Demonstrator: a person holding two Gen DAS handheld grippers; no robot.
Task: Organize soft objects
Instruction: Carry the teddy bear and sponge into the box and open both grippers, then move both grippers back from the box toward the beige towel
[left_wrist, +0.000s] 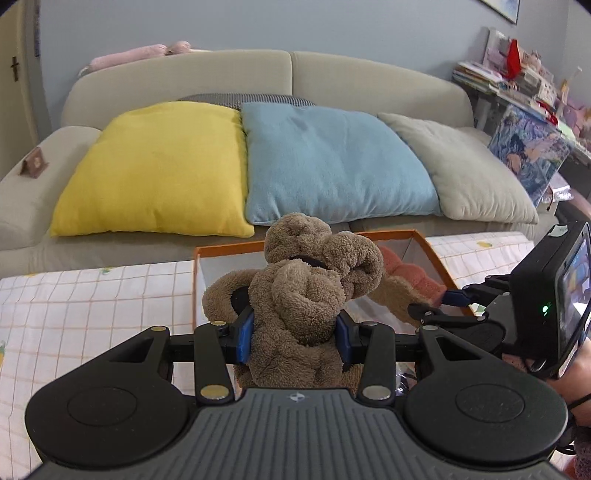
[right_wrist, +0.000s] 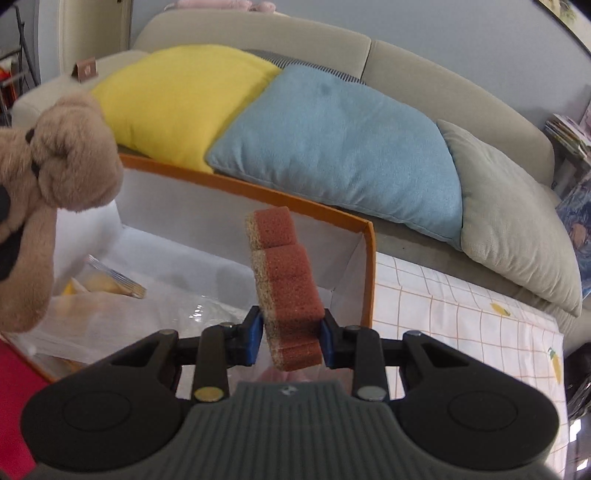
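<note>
Grippers (left_wrist: 295, 332) (right_wrist: 290, 338) clamp bear (left_wrist: 299, 295), sponge (right_wrist: 284, 277)

Both wrist cameras look forward past their jaws, close over the orange box (left_wrist: 421, 236), toward the sofa (left_wrist: 369, 74) at 12 o'clock; both share the yellow pillow (right_wrist: 184, 96).

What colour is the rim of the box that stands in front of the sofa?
Orange, with white inner walls. The box rim shows best in the right wrist view.

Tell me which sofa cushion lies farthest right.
The grey cushion, beside the blue cushion; the yellow cushion lies at the opposite end.
</note>
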